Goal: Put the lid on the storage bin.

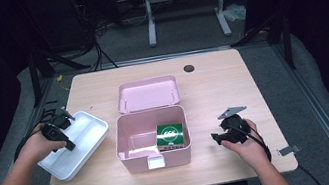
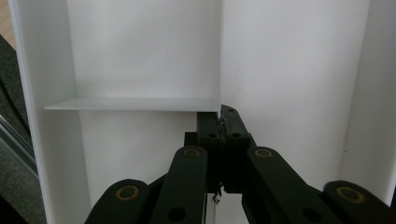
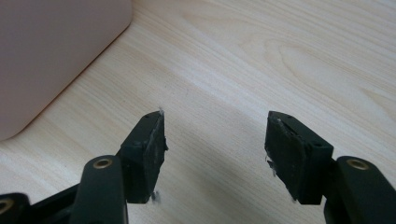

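We see a pale pink storage box (image 1: pixel 136 150) with its matching pink lid (image 1: pixel 147 94) open, and inside it a dark green carton (image 1: pixel 169 133) with white lettering. Beside it sits a plain white tray (image 1: pixel 89 130). The table (image 1: pixel 217 83) shows light woodgrain. Both grippers' jaws are black.

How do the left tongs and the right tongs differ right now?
The left tongs are shut with nothing between them; the right tongs stand open, also with nothing between them. The left tongs are over the white divided tray, pointing into it; the right tongs are over bare wooden table beside the pink box. Both are black and each is held in one hand.
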